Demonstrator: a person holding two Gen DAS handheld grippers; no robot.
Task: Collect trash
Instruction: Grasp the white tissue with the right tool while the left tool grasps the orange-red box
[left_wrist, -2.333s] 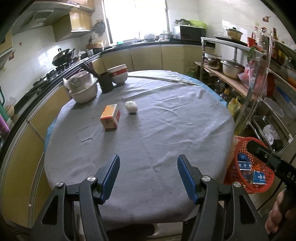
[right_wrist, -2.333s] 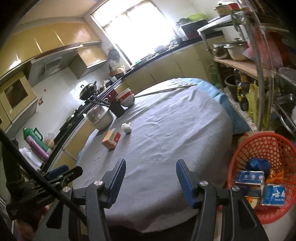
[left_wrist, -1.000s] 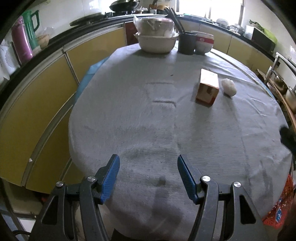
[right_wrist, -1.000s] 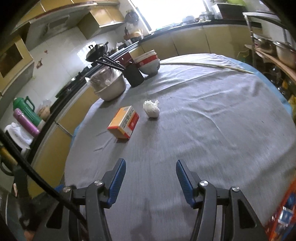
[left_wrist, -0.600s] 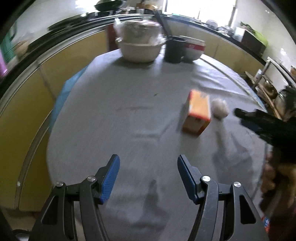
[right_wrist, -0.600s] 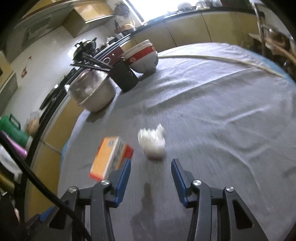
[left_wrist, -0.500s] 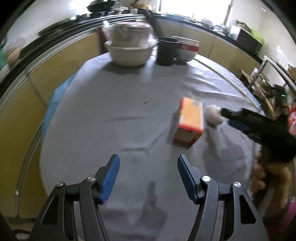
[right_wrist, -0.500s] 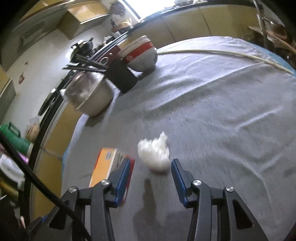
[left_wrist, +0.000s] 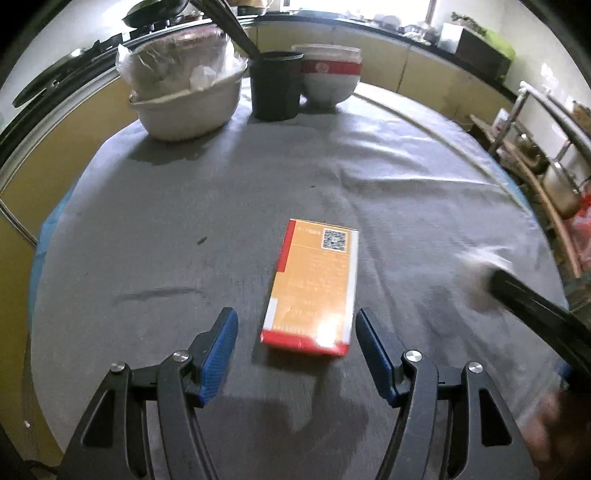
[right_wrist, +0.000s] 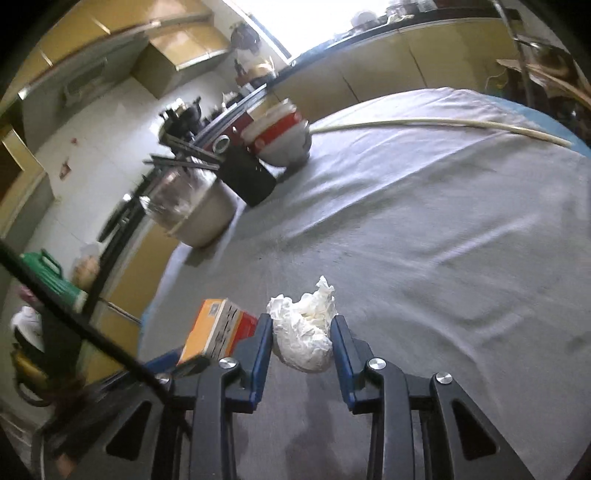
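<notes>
An orange and red carton (left_wrist: 312, 291) lies flat on the grey tablecloth (left_wrist: 184, 221). My left gripper (left_wrist: 297, 332) is open, its blue pads level with the carton's near end, one on each side, not touching. A crumpled white tissue ball (right_wrist: 303, 330) lies on the cloth. My right gripper (right_wrist: 301, 332) has its pads close on both sides of the tissue, which still rests on the cloth. The carton (right_wrist: 218, 330) shows left of the tissue in the right wrist view. The right gripper (left_wrist: 532, 299) shows blurred at the right of the left wrist view.
A covered white basin (left_wrist: 184, 96), a black utensil holder (left_wrist: 275, 86) and stacked red and white bowls (left_wrist: 328, 79) stand at the table's far edge. A long pale stick (right_wrist: 443, 125) lies across the far cloth. A metal rack (left_wrist: 554, 147) stands to the right.
Both grippers moved forward and down. The left one now straddles the carton's near end. The right one's jaws narrowed around the tissue ball.
</notes>
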